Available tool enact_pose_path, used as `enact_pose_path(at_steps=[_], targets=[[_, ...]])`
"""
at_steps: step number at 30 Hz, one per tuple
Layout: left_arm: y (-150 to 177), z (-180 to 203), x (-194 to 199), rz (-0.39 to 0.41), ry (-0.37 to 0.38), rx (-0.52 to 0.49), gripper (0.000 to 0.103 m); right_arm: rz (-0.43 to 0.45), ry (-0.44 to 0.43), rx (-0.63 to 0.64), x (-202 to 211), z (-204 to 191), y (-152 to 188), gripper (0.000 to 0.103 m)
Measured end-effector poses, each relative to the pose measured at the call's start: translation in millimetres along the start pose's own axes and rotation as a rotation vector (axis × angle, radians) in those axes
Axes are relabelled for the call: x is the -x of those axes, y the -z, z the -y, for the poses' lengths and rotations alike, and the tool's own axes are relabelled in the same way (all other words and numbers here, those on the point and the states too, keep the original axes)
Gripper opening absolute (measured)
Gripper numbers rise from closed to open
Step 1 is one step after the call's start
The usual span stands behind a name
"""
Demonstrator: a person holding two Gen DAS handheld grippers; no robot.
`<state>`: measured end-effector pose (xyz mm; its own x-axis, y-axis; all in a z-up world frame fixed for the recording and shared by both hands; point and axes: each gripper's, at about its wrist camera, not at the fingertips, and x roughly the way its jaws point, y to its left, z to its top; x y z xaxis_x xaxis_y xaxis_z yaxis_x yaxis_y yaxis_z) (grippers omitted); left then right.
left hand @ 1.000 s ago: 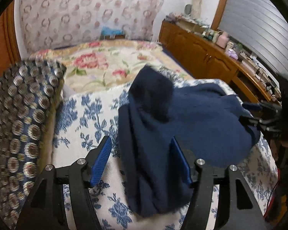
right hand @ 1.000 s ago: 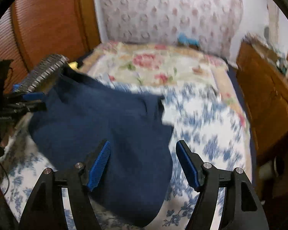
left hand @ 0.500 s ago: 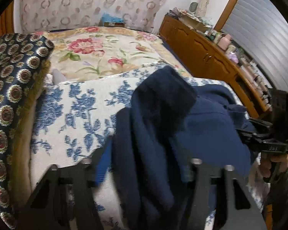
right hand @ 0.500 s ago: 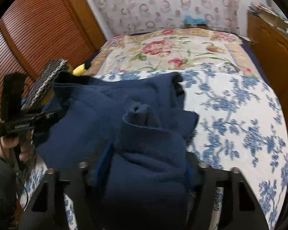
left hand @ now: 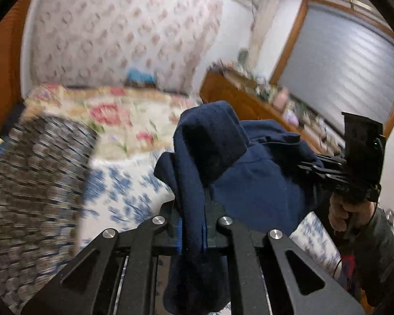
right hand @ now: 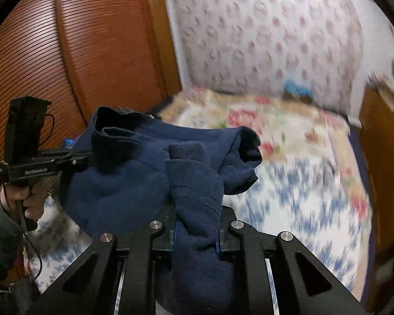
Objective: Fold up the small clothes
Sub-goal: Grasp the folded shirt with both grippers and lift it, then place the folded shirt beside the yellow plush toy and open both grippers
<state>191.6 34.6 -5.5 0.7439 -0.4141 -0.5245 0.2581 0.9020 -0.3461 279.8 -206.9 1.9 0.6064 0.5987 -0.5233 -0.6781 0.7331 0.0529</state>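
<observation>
A dark navy knit garment (left hand: 254,178) hangs lifted above the bed, bunched between both grippers. My left gripper (left hand: 193,225) is shut on one edge of the garment, and cloth hangs down over its fingers. My right gripper (right hand: 197,232) is shut on another bunched part of the same garment (right hand: 134,173). Each gripper shows in the other's view: the right one at the garment's right side (left hand: 325,170), the left one at its left side (right hand: 76,158).
Below lies a bed with a blue floral cover (right hand: 302,191) and a rose-patterned quilt (left hand: 123,120) further back. A dark patterned cushion (left hand: 31,173) lies at left. A wooden dresser (left hand: 239,99) with clutter stands right, a red-brown wardrobe (right hand: 92,52) left.
Both grippers closed on the navy garment and lifted it off the bed. The views tilted up toward the wall and are blurred by motion.
</observation>
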Motion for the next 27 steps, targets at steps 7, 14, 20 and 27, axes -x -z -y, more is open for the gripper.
enact_pose_path(at_steps=[7, 14, 20, 27], targets=[[7.7, -38.3, 83.5, 0.159, -0.149, 0.096, 0.010, 0.035, -0.062, 0.285, -29.8, -60.6, -97.6, 0.018], [48.1, -97.3, 112.9, 0.201, -0.311, 0.255, 0.010, -0.019, -0.133, 0.557, -134.2, -154.6, -151.4, 0.018], [74.1, -129.0, 102.3, 0.144, -0.390, 0.317, 0.011, -0.093, -0.174, 0.538, -235.8, -185.3, -148.6, 0.018], [74.9, -126.8, 117.3, 0.158, -0.416, 0.234, 0.045, -0.124, -0.088, 0.389, -271.8, -184.3, -147.9, 0.041]])
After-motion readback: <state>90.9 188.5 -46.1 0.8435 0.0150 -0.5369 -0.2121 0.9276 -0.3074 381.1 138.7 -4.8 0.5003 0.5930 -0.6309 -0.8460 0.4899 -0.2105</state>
